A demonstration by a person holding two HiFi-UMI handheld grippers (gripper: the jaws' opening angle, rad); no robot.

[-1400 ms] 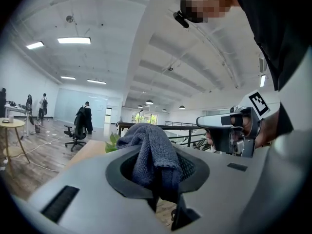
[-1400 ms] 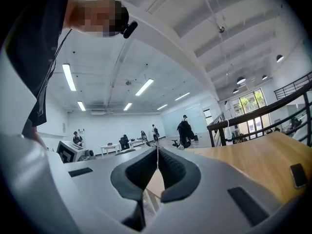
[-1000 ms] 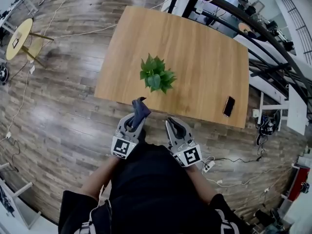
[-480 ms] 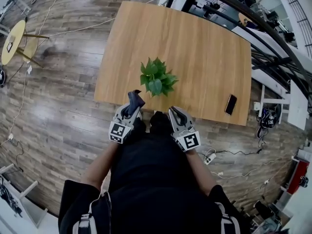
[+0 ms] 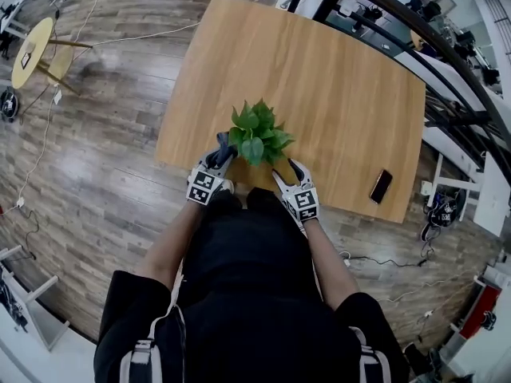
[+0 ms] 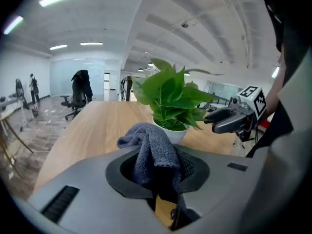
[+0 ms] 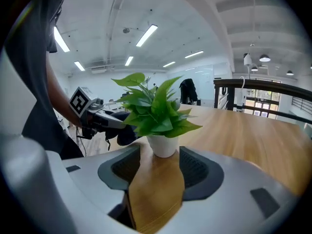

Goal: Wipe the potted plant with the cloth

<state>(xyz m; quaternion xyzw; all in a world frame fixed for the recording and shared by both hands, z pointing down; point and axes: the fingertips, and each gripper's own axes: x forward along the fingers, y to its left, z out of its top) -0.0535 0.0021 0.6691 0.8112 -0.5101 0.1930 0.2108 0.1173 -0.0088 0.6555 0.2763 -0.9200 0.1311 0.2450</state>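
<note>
The green plant [image 5: 257,132] in a white pot [image 7: 162,146] near the edge of the wooden table [image 5: 343,86] looks light and tippy, so the just-opened, empty right claw [image 7: 157,165] should hold the pot while the left claw [image 6: 158,172], pinching the soft grey cloth [image 6: 148,145], wipes gently.

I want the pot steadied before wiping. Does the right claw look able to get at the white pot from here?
Probably yes: the right claw, its jaws just opening and empty, faces the pot with only bare table between.
</note>
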